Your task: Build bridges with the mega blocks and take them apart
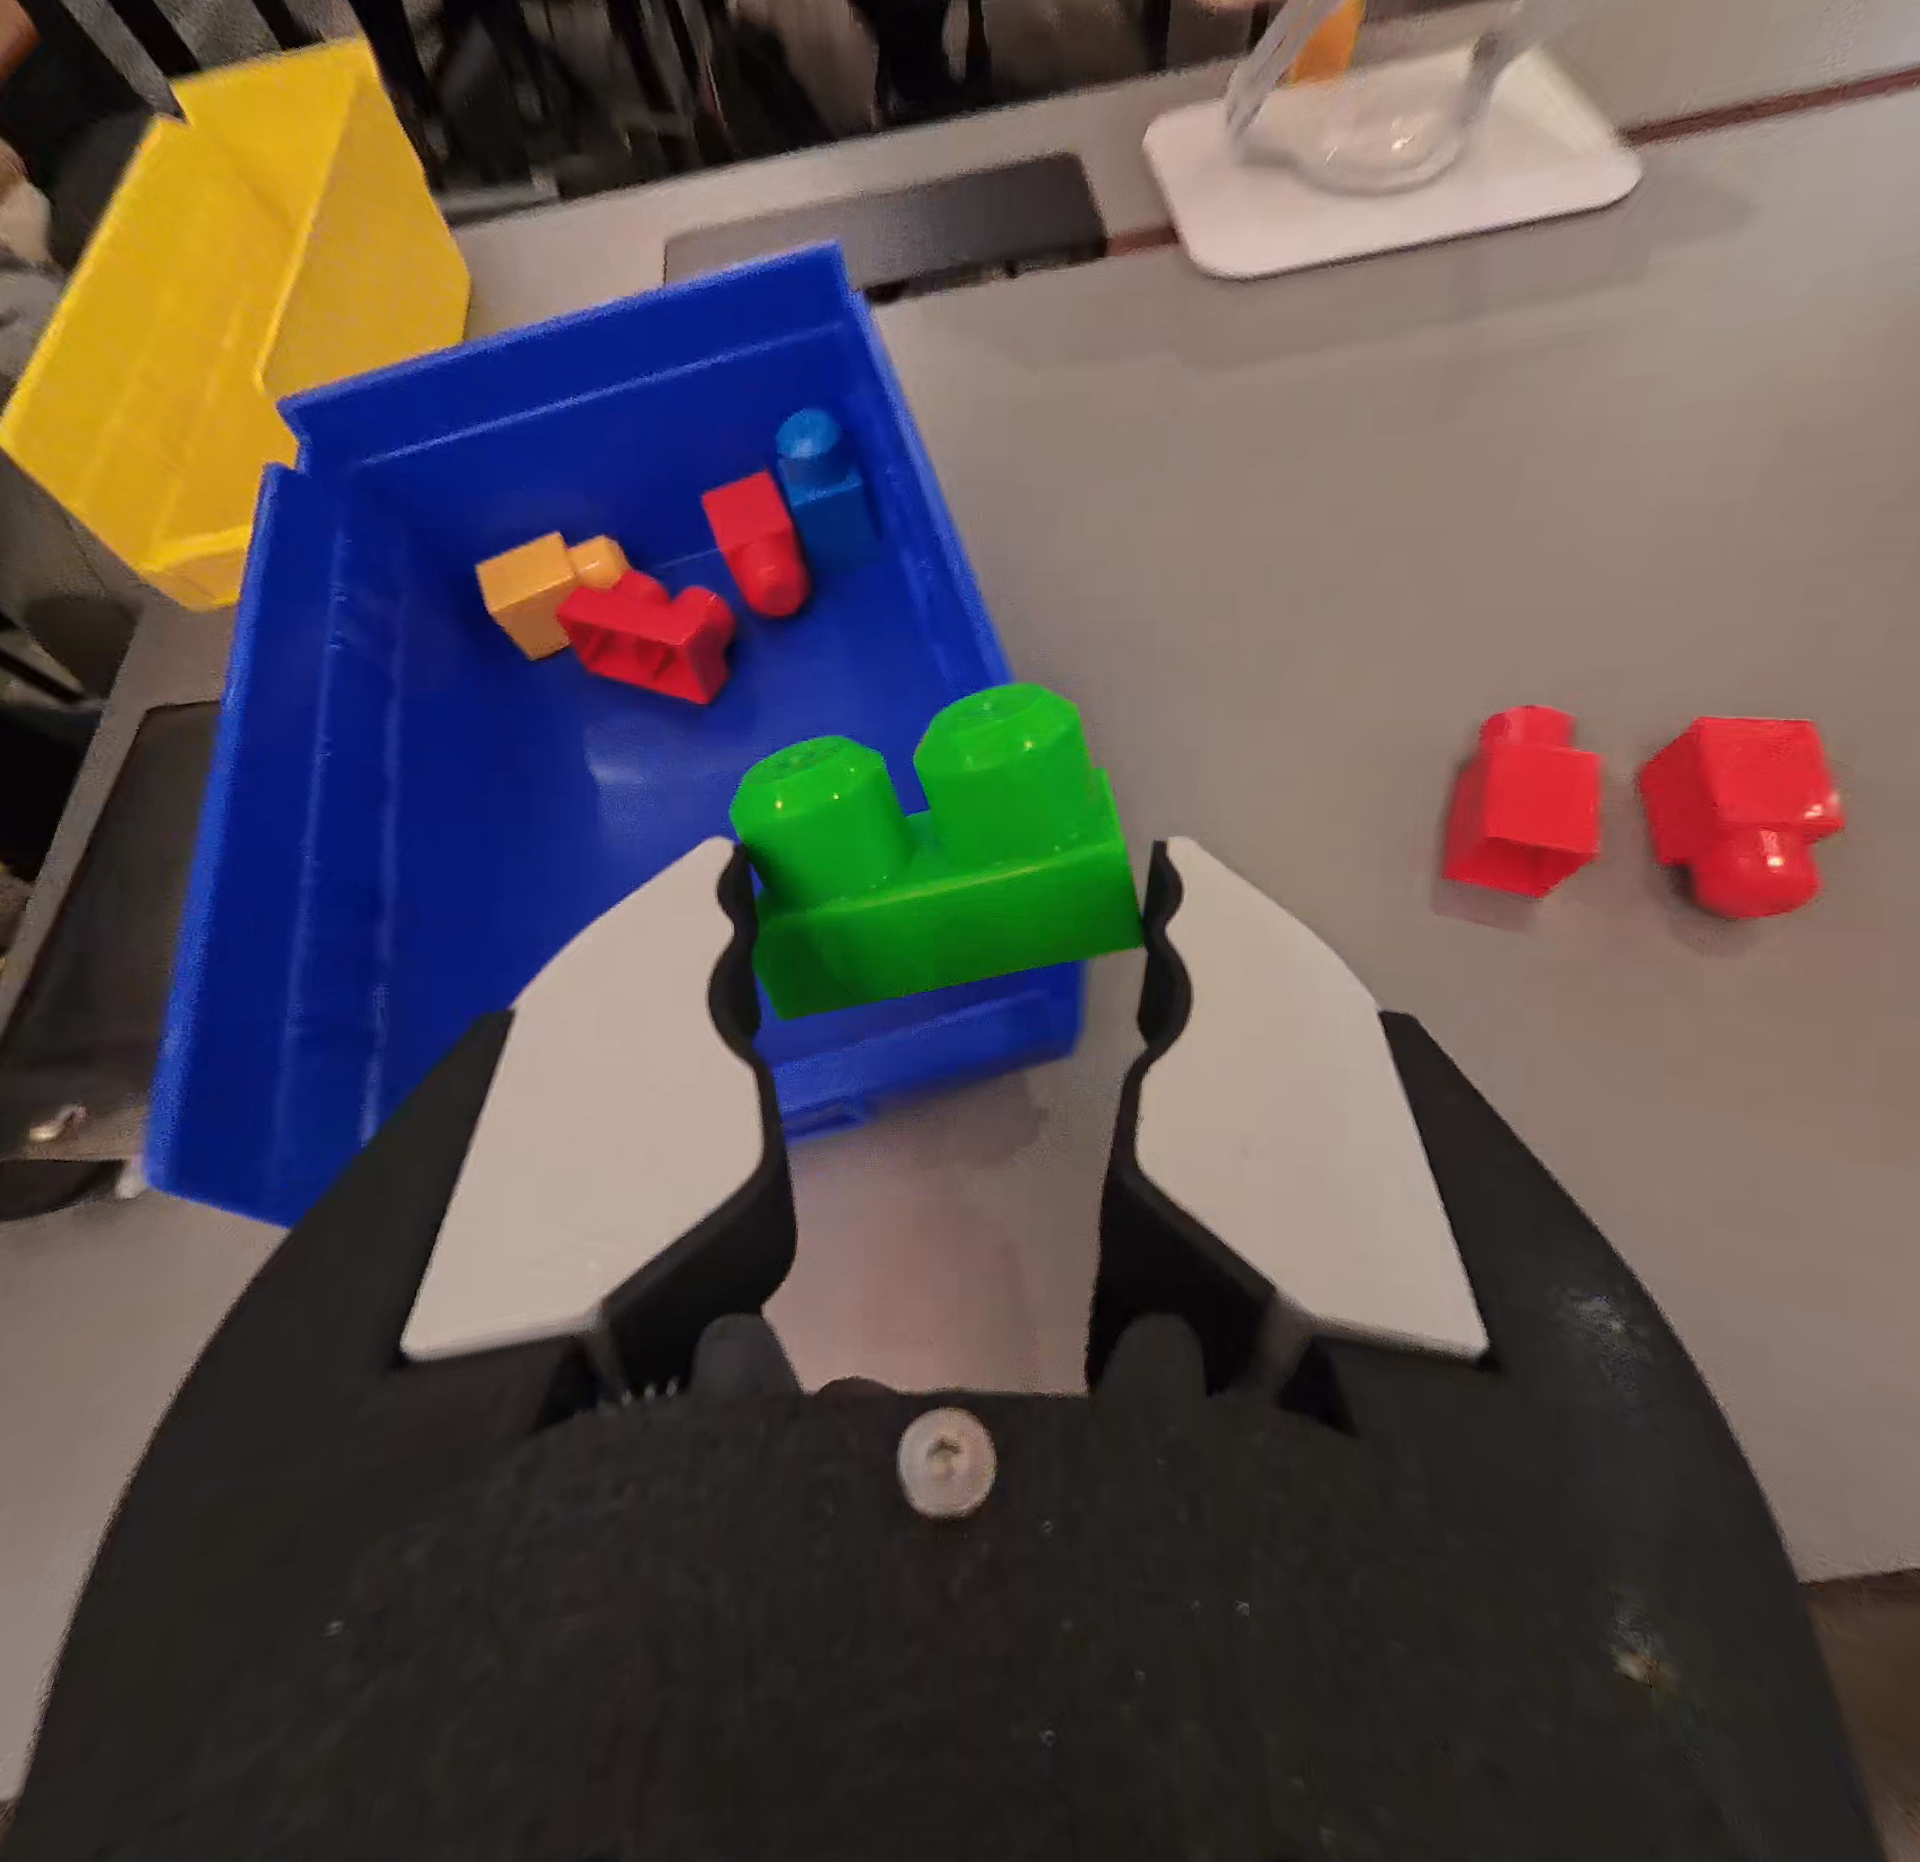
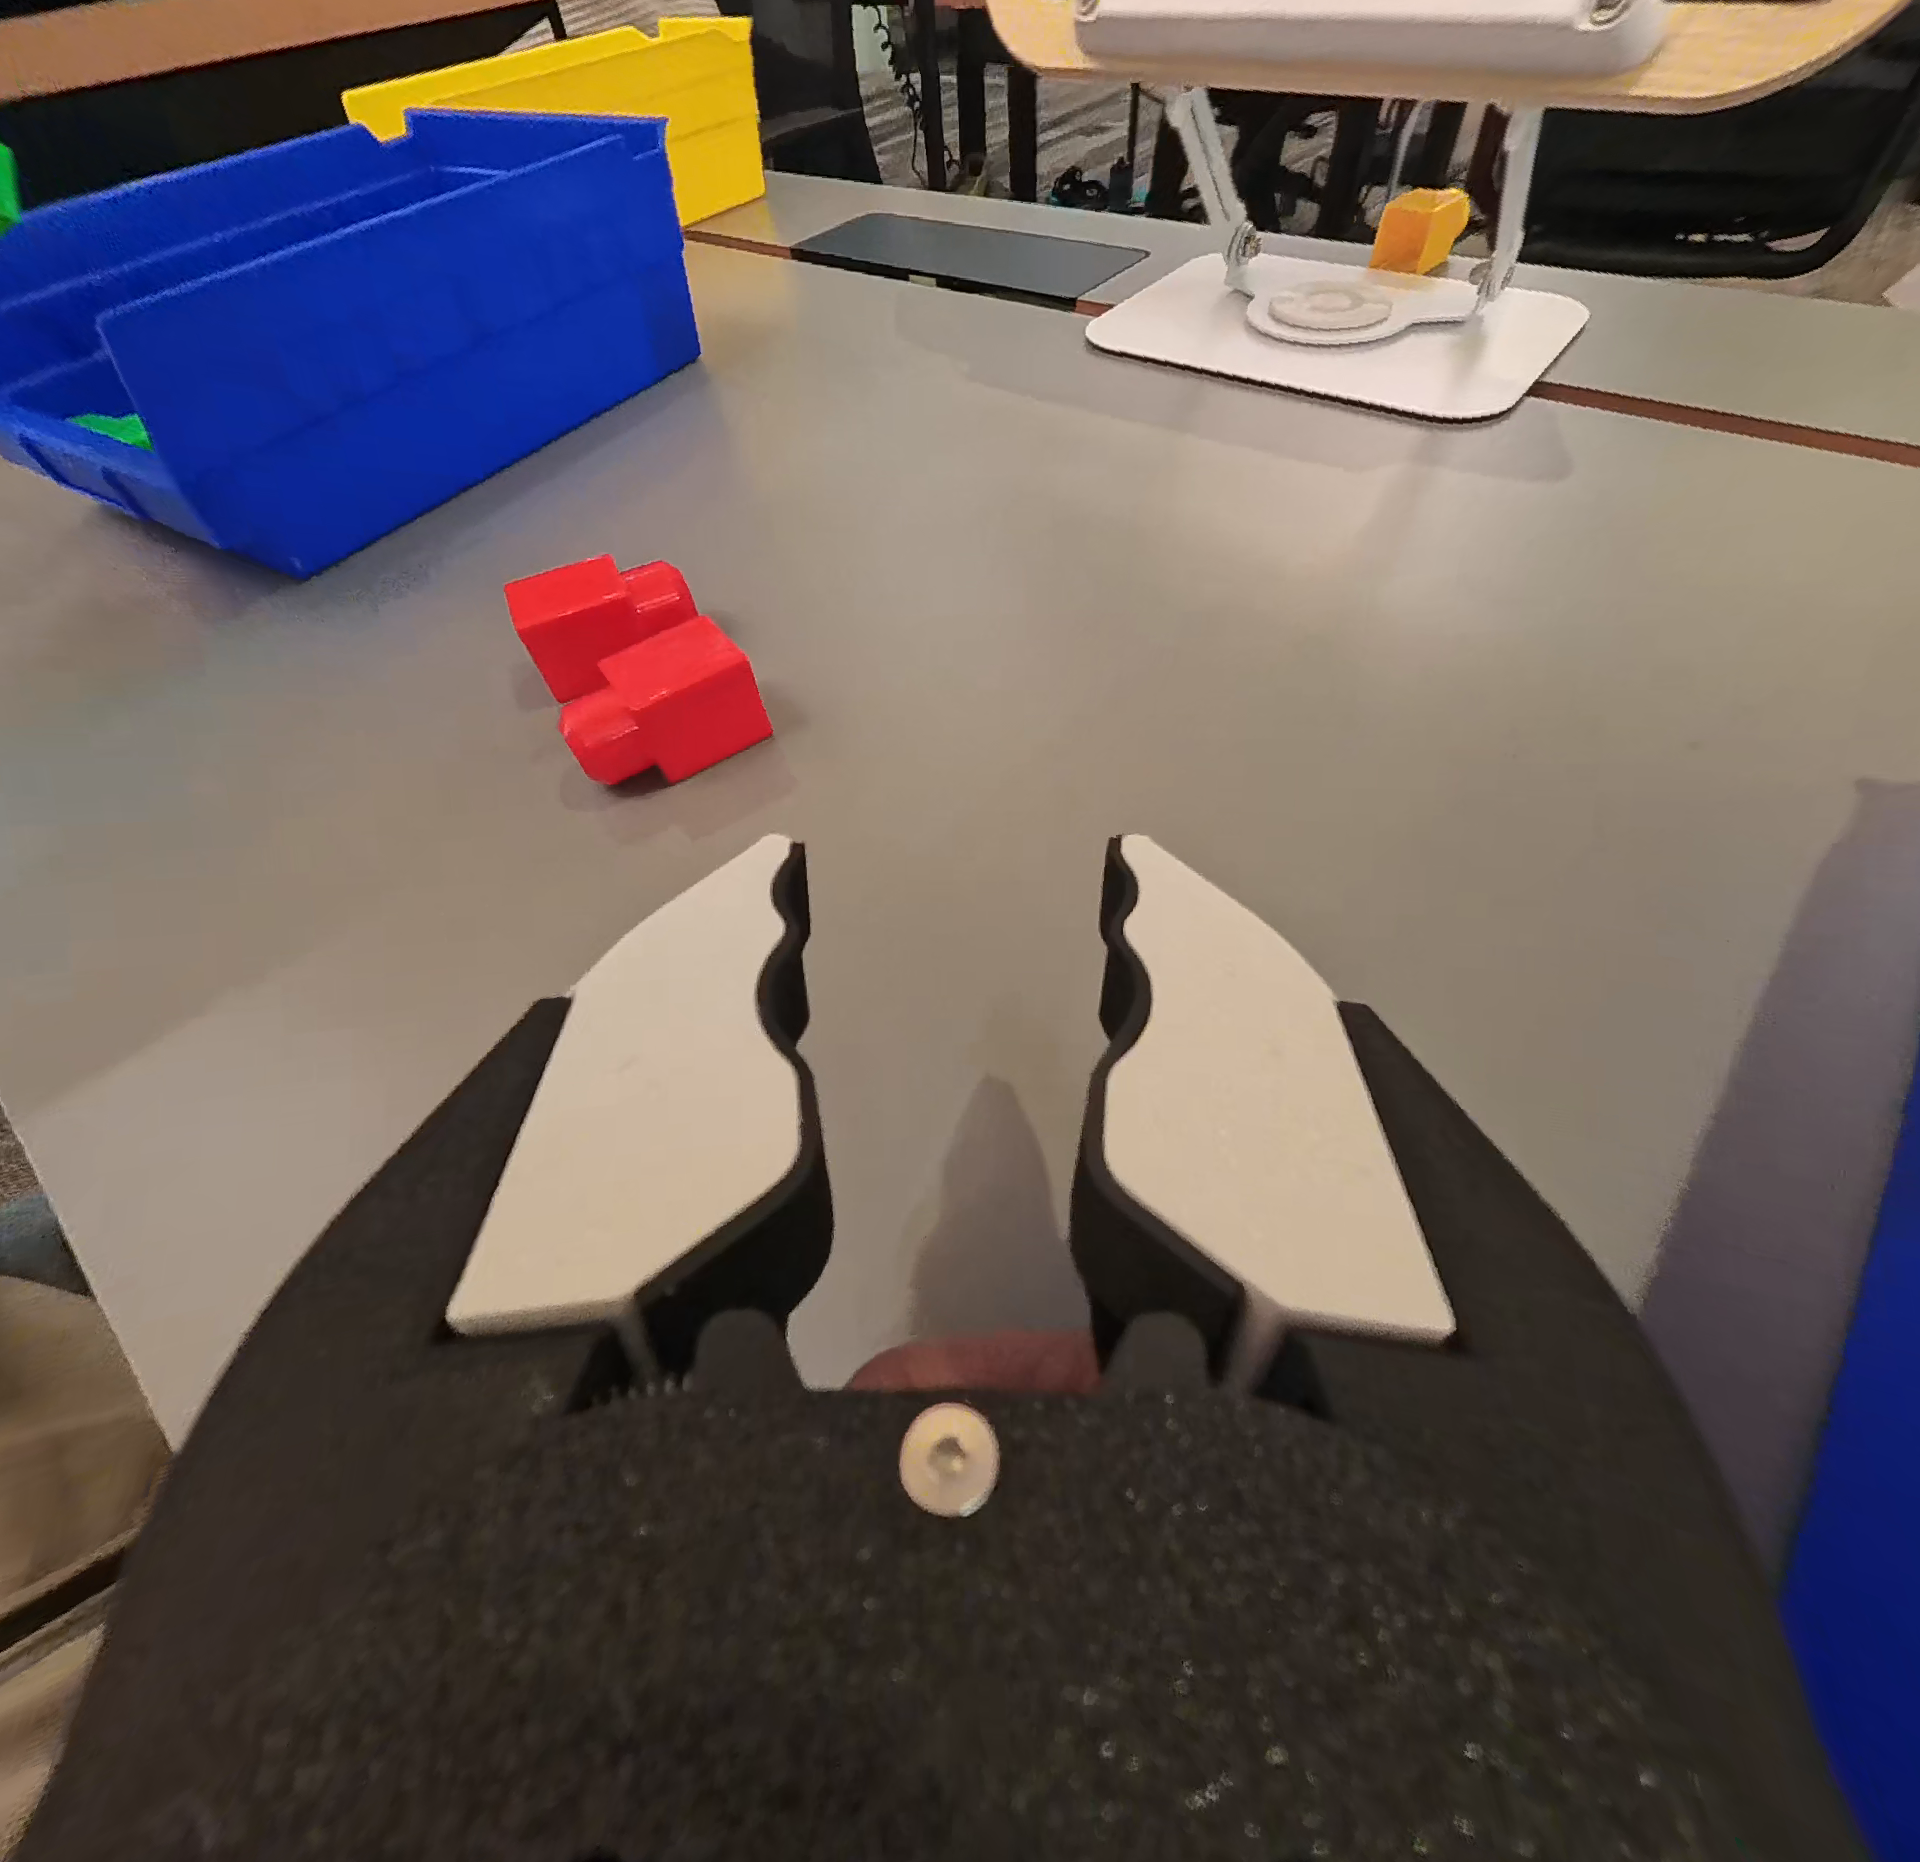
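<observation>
My left gripper (image 1: pixel 945 856) is shut on a green two-stud block (image 1: pixel 935 877), studs up, held over the near right corner of the blue bin (image 1: pixel 312 773). Inside the bin lie an orange block (image 1: pixel 530 586), a red two-stud block (image 1: pixel 649 633), a red single block (image 1: pixel 753 539) and a blue single block (image 1: pixel 826 493). Two red single blocks (image 1: pixel 1522 799) (image 1: pixel 1740 810) lie on their sides on the grey table to the right of the bin. My right gripper (image 2: pixel 956 846) is open and empty over the bare table, with those red blocks (image 2: pixel 587 623) (image 2: pixel 675 711) ahead to its left.
A yellow bin (image 1: pixel 229 285) stands behind the blue bin (image 2: pixel 416 358). A white stand (image 2: pixel 1340 342) sits at the back right, with an orange block (image 2: pixel 1418 228) behind it. A black panel (image 2: pixel 971 254) is set into the table at the back.
</observation>
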Demonstrator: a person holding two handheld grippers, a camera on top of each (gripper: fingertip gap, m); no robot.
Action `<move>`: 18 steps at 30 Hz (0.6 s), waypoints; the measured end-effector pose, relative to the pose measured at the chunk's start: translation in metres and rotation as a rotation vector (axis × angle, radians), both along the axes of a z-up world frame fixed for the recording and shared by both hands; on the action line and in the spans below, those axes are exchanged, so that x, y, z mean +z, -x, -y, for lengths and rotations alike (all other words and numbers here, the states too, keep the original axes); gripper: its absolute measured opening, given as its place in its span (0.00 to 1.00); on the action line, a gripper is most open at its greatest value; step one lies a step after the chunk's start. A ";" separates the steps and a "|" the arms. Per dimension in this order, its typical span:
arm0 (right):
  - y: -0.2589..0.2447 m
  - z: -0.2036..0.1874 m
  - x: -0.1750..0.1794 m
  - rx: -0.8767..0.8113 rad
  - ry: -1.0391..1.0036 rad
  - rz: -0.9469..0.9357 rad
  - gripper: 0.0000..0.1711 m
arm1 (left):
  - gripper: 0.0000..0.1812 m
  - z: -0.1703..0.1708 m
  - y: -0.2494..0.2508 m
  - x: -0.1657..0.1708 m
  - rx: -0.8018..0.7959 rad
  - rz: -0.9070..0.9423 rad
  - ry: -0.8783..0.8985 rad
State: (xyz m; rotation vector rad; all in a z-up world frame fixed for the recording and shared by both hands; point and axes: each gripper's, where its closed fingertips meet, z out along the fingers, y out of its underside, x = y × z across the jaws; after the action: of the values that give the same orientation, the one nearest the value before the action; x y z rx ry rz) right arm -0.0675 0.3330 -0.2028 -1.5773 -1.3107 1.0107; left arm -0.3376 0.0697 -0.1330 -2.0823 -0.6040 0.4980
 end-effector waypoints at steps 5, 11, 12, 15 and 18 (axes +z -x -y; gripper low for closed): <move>0.004 0.007 0.006 -0.011 -0.071 -0.022 0.31 | 0.39 -0.010 -0.067 -0.017 -0.038 -0.066 -0.184; 0.007 0.013 0.006 -0.019 -0.151 -0.009 0.31 | 0.39 -0.022 -0.123 -0.047 -0.105 -0.072 -0.252; 0.008 0.015 0.006 -0.018 -0.160 -0.006 0.31 | 0.39 -0.023 -0.128 -0.050 -0.117 -0.073 -0.252; 0.009 0.018 0.008 -0.016 -0.181 -0.003 0.31 | 0.39 -0.024 -0.135 -0.054 -0.150 -0.069 -0.240; 0.009 0.018 0.008 -0.013 -0.182 0.000 0.31 | 0.39 -0.035 -0.132 -0.046 -0.189 -0.061 -0.250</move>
State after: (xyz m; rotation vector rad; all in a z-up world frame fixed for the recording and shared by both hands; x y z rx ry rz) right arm -0.0769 0.3145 -0.1948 -1.4464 -1.3509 0.8576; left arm -0.2059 0.1043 -0.1792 -1.8569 -0.4065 0.3560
